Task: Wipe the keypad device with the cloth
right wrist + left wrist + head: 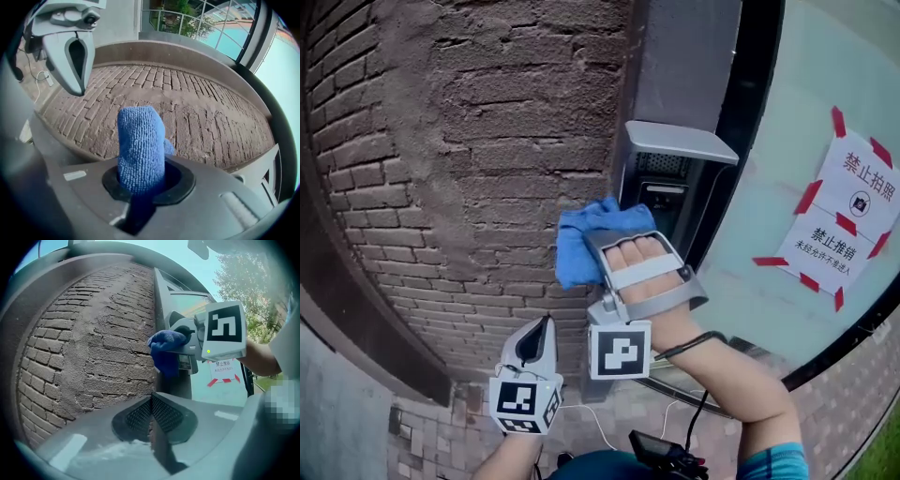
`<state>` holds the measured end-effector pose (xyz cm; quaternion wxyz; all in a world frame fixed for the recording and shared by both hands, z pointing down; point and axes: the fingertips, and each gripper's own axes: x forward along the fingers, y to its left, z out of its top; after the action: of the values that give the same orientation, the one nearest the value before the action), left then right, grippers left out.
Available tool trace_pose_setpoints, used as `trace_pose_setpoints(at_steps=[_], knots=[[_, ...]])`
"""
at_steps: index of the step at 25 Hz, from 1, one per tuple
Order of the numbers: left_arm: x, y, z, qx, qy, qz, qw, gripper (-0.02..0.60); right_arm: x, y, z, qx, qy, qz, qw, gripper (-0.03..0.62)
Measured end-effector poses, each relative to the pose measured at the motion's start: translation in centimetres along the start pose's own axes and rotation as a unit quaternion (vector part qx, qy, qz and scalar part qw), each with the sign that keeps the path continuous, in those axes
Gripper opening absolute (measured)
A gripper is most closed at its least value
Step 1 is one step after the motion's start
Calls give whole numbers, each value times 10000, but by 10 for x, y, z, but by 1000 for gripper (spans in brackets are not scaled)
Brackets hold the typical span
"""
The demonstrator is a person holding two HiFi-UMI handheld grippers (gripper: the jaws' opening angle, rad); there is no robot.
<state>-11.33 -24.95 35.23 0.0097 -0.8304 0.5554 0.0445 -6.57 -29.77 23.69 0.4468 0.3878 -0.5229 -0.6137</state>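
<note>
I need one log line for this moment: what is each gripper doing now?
right gripper: shut on blue cloth | blue cloth: at edge of keypad device | left gripper: shut, empty, held lower

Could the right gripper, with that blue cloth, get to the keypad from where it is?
Probably yes. The right gripper holds the cloth right beside the keypad's left edge, with nothing between them; the left gripper hangs lower, out of the way.
</note>
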Motion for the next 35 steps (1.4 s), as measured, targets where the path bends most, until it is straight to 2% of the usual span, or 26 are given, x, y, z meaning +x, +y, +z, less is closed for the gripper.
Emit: trace_pose_setpoints(at_steps=[4, 6, 8, 10, 14, 16, 19, 26, 32, 35], knots=[[0, 1, -5, 3, 58, 3, 10000, 0, -8, 29, 5, 144, -160, 471, 9987, 43], [0, 1, -5, 10, 62, 10, 10000, 0, -15, 26, 7, 216, -296, 498, 9981, 44], [0, 0, -5, 22, 71, 5, 10000, 0, -22, 1, 5, 242, -369, 140, 9989, 44], [1, -1, -4, 34, 69, -9, 10000, 0, -27, -41, 0, 325, -420, -451, 9976, 44], [3, -7, 0, 60, 35, -60, 10000, 0, -32, -127, -16, 399, -381, -1704, 9838, 46], [3, -10, 2, 67, 16, -74, 9999, 0, -30, -147, -23, 392, -299, -1904, 9805, 46], [4, -11, 3, 69, -3, -71, 10000, 0, -22, -137, -24, 344, -229, -1701, 9846, 46], [4, -7, -1, 67, 54, -31, 10000, 0, -14, -44, -16, 227, -339, -807, 9959, 44], [5, -8, -2, 95, 83, -43, 9999, 0, -20, 20, -8, 147, -457, -44, 9988, 44], [5, -9, -4, 106, 116, -52, 9999, 0, -29, 31, -5, 239, -562, 199, 9979, 44]])
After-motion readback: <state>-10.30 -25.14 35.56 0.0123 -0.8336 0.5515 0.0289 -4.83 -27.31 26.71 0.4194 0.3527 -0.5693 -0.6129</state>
